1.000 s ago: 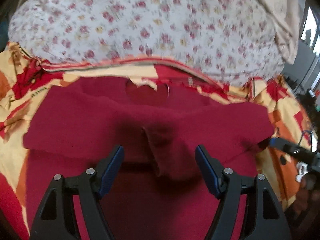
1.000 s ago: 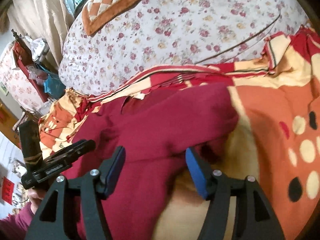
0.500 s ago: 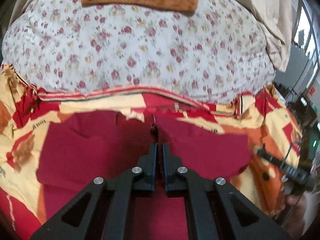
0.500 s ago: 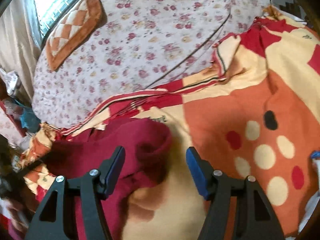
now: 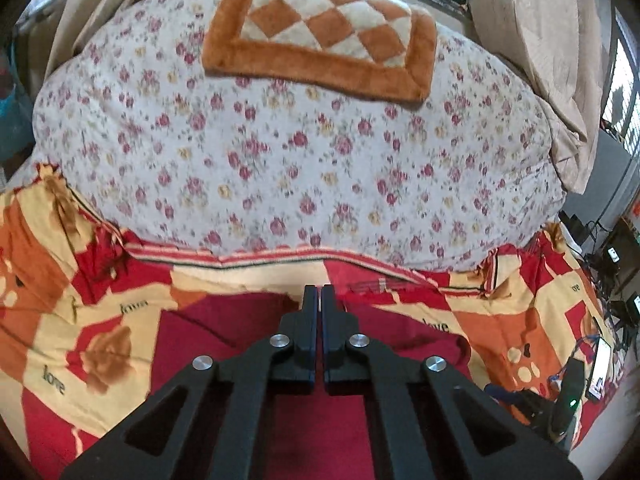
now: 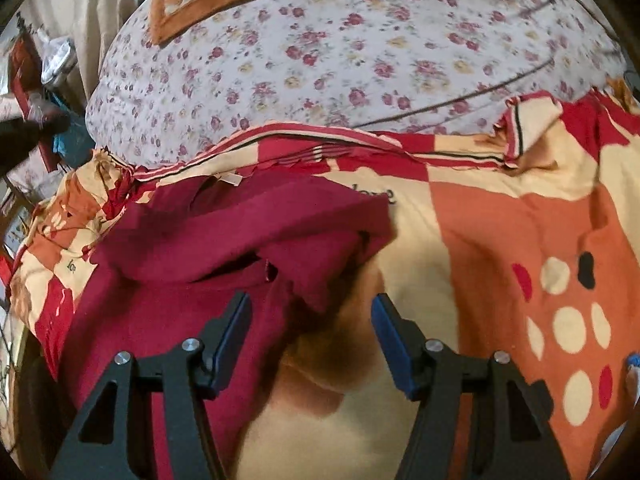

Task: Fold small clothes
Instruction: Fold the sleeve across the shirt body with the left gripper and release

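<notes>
The left gripper (image 5: 320, 294) has its jaws pressed together, the two black fingers meeting with only a thin seam between them; whether any cloth is caught in that seam cannot be told from the left wrist view. It hangs above the dark red garment (image 5: 224, 328), which lies spread on a bed covered by a patterned blanket (image 5: 92, 320) in red, orange and cream blocks, some printed with the word "love". In the right wrist view the same dark red garment (image 6: 240, 232) occupies the left and centre of the blanket (image 6: 500, 248), with one portion folded over the rest and a loose flap at its right edge reaching toward the gripper. A small pale label shows at the garment's far edge. The right gripper (image 6: 310, 320) stands spread, its blue-padded fingers (image 6: 390, 340) apart; the flap's lower edge lies just ahead of and between them, and no pad presses on it. Beyond the blanket rises a white quilt (image 5: 300, 152) printed with small pink flowers, and on top of it rests an orange and cream checked cushion (image 5: 320, 44). Beige curtains (image 5: 540, 40) hang behind. At the lower right of the left wrist view sits a dark device with a small green light (image 5: 570, 400).
</notes>
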A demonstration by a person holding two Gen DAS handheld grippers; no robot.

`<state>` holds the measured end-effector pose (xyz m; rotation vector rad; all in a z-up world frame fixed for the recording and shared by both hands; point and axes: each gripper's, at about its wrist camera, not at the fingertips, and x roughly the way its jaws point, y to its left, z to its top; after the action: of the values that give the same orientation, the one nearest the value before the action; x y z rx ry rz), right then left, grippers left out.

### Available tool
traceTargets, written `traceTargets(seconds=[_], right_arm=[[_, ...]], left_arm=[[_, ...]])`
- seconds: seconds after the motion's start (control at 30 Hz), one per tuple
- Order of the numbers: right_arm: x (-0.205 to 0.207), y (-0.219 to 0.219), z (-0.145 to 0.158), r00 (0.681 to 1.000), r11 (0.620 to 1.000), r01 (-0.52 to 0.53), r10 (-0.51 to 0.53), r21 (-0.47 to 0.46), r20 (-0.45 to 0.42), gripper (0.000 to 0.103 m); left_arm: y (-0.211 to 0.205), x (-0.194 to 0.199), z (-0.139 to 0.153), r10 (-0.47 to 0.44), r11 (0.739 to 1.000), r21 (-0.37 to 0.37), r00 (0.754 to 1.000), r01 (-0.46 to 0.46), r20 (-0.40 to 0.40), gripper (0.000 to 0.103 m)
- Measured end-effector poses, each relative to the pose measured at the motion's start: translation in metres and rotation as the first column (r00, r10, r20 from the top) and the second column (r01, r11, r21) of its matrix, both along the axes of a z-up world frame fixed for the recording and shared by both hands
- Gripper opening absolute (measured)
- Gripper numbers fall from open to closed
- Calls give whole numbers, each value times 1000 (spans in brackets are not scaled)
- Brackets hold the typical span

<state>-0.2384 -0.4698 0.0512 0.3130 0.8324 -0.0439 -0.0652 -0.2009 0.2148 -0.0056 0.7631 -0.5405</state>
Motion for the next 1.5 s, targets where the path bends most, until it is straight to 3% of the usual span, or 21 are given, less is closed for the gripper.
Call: traceTargets(seconds=[0.1, 0.17, 0.2, 0.33, 0.43, 0.5, 0.63, 0.73, 0.9, 1.1, 1.2, 1.27, 1.3, 1.5], right_arm=[[11, 9, -4, 1000, 998, -7, 6, -63, -15, 51], [15, 11, -6, 1000, 997, -3, 2, -77, -13, 12], [15, 10, -7, 1000, 997, 5, -6, -75, -16, 11], [5, -1, -2, 1000, 1000, 2, -2, -14, -24, 10], [2, -5, -12, 994, 1000, 4, -7, -31, -107, 10], [-4, -8, -7, 995, 999, 1, 2, 32, -97, 11], [-17, 5, 21, 987, 974, -148, 136, 170, 81, 47], [-12, 28, 16, 972, 954, -234, 223, 188, 77, 48], [15, 55, -17, 968, 937, -243, 252, 250, -2, 48], [44, 53, -41, 989, 916, -141, 150, 375, 6, 48], [53, 54, -44, 992, 911, -126, 128, 393, 22, 42], [58, 55, -43, 991, 910, -134, 134, 391, 29, 15], [59, 55, -43, 990, 912, -136, 137, 388, 24, 10], [62, 62, -31, 985, 911, -167, 167, 376, 32, 5]], left_arm=[[3, 2, 2, 3, 1000, 0, 1000, -3, 3, 0], [6, 2, -4, 2, 1000, 2, 1000, -2, -15, 0], [8, 1, -9, 4, 1000, 11, 1000, -4, -20, 0], [15, -7, -39, -25, 998, 56, 997, 29, -72, 0], [27, -12, -67, -7, 996, 90, 993, 18, -118, 6], [39, -12, -88, 16, 995, 103, 987, 0, -157, 6], [59, -11, -131, 64, 994, 105, 963, -37, -262, 6], [65, -17, -149, 71, 994, 96, 954, -45, -292, 6], [58, -28, -166, 15, 997, 70, 943, 9, -331, 10], [51, -23, -175, 14, 999, 49, 937, 3, -348, 10], [48, -23, -175, 9, 999, 48, 943, 7, -334, 9], [47, -24, -176, 6, 999, 52, 944, 12, -330, 4], [46, -24, -176, 4, 998, 55, 944, 15, -329, 1], [50, -22, -159, -15, 999, 24, 948, 23, -319, 0]])
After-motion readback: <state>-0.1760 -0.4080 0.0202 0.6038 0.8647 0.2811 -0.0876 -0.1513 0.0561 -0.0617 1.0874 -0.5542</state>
